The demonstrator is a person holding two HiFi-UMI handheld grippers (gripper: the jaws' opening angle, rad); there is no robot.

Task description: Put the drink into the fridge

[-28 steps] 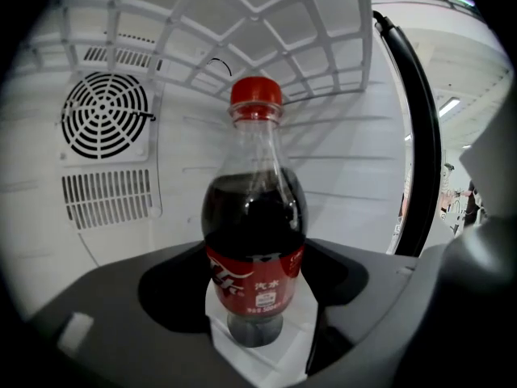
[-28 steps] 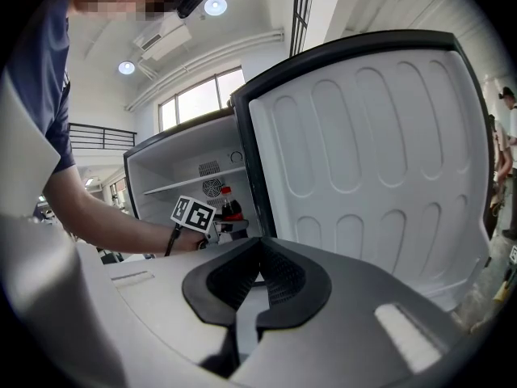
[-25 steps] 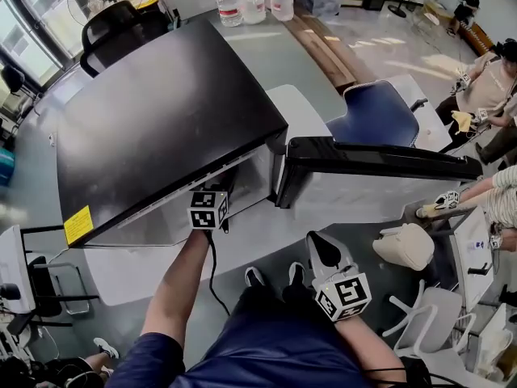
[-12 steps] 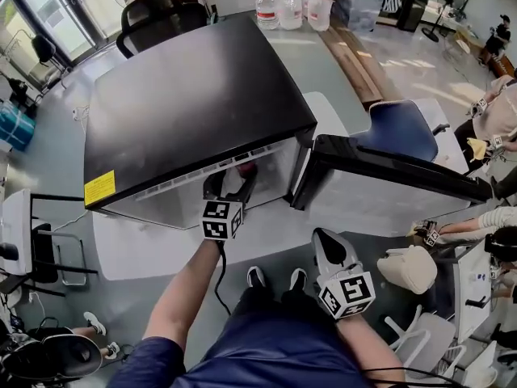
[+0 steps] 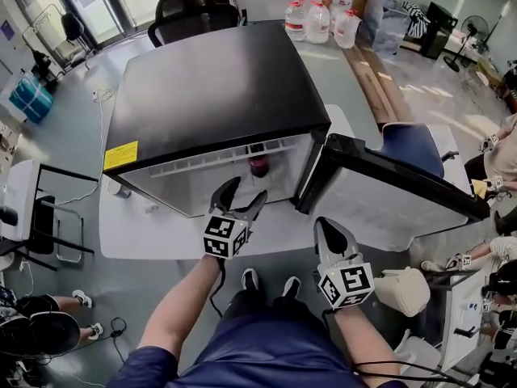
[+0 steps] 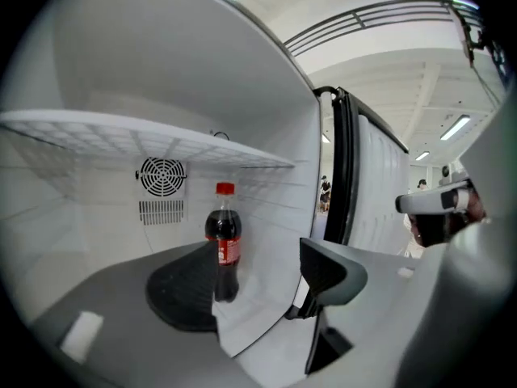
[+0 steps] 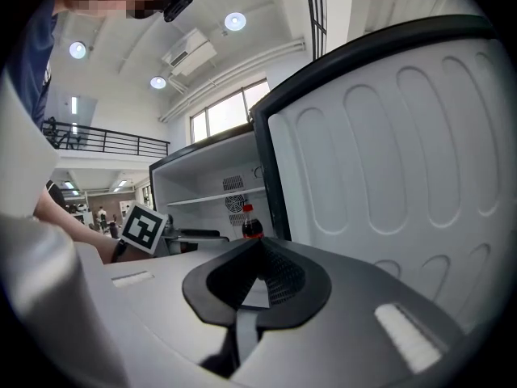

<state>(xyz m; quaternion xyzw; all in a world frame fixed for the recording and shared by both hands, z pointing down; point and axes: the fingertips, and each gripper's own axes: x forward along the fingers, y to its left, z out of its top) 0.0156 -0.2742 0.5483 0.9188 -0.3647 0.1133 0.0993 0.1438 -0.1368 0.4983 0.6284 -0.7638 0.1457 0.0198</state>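
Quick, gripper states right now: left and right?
Left gripper: open, empty; the bottle stands inside the fridge.
Right gripper: closed, holding nothing.

The room is bright, with daylight from the windows (image 7: pixel 228 111) and round ceiling lights (image 7: pixel 235 21) above. The black top of the fridge (image 5: pixel 210 87) shines softly. The left gripper view and right gripper view bend round at the edges, with black corners and blurry near parts.

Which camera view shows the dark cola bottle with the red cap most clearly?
The left gripper view: the dark cola bottle with red cap stands nearly whole and upright inside the white fridge. The head view shows only its top part from above; the right gripper view shows only cap and neck.
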